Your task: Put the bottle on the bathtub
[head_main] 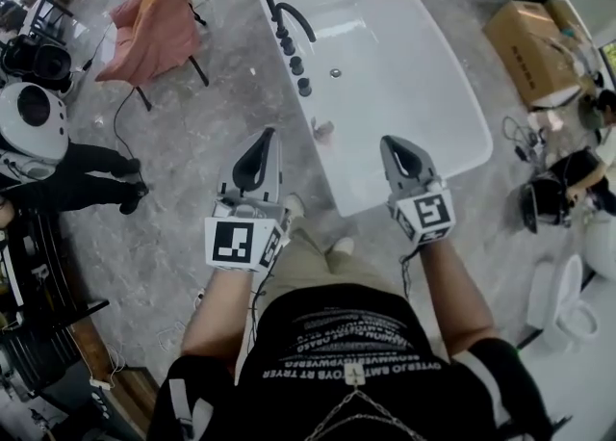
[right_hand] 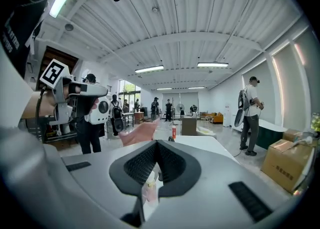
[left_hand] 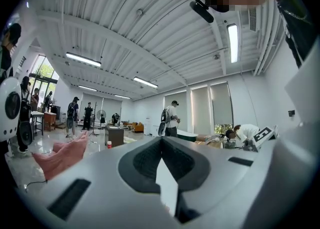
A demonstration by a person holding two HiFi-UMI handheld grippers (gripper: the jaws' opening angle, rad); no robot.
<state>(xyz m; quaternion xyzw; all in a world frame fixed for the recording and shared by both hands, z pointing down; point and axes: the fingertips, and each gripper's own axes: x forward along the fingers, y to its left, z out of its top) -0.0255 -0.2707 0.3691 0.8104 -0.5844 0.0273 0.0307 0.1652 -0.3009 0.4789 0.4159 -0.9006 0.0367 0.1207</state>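
Note:
A small pale bottle stands upright on the near left rim of the white bathtub, free of both grippers. My left gripper hangs just left of it and my right gripper just right of it, over the tub's near end. Both are raised and pointing roughly level. In the right gripper view the jaws meet at the tip with nothing between them, and the bottle shows below through the hollow. The left gripper is shut too and empty.
A black faucet and knobs line the tub's left rim. A pink cloth on a chair stands to the left and a cardboard box to the right. Near them are a person in black and a toilet. Cables lie on the floor.

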